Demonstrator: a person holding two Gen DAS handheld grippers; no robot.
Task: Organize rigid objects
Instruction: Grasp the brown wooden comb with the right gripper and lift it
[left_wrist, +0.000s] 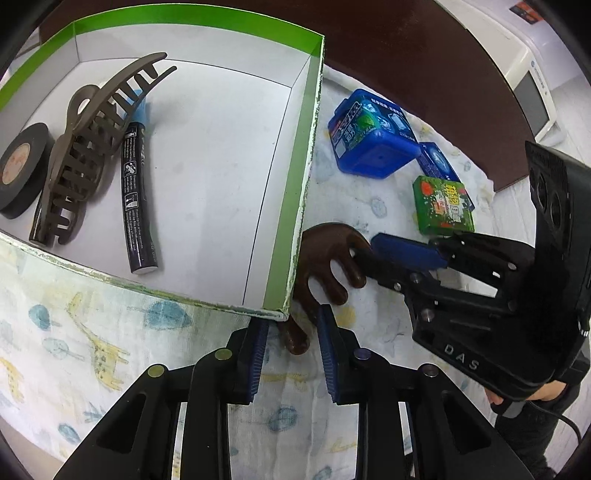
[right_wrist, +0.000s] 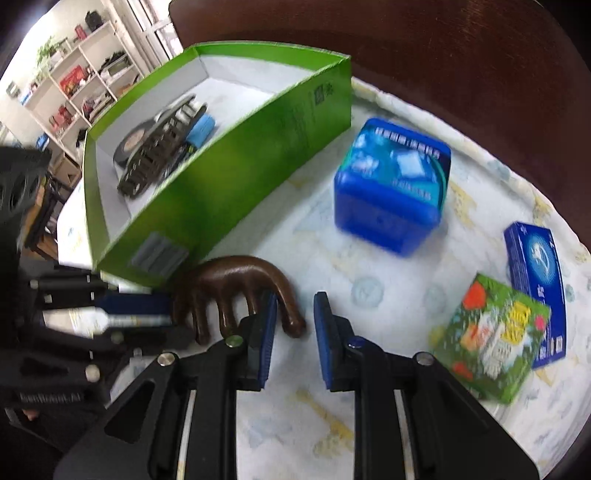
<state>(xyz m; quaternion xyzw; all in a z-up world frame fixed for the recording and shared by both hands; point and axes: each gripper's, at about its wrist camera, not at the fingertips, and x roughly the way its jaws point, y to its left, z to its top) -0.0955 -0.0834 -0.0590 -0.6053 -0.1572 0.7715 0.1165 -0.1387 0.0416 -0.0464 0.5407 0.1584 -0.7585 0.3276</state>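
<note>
A brown wooden comb-shaped massager (left_wrist: 328, 266) (right_wrist: 236, 291) lies on the patterned cloth against the green box's near corner. My left gripper (left_wrist: 293, 350) is open, its pads either side of the massager's lowest prong. My right gripper (right_wrist: 295, 332) is open right by the massager's curved end; in the left wrist view its blue fingertips (left_wrist: 402, 251) reach the massager's prongs. The green box (left_wrist: 306, 155) (right_wrist: 236, 173) holds a black tape roll (left_wrist: 22, 170), a brown hair claw (left_wrist: 88, 147) and a black marker (left_wrist: 138, 199).
A blue plastic tub (left_wrist: 369, 136) (right_wrist: 391, 184), a small blue carton (left_wrist: 439, 162) (right_wrist: 535, 280) and a green carton (left_wrist: 443, 206) (right_wrist: 491, 332) lie on the cloth to the right. A dark wooden table edge runs behind. Shelves (right_wrist: 74, 81) stand far left.
</note>
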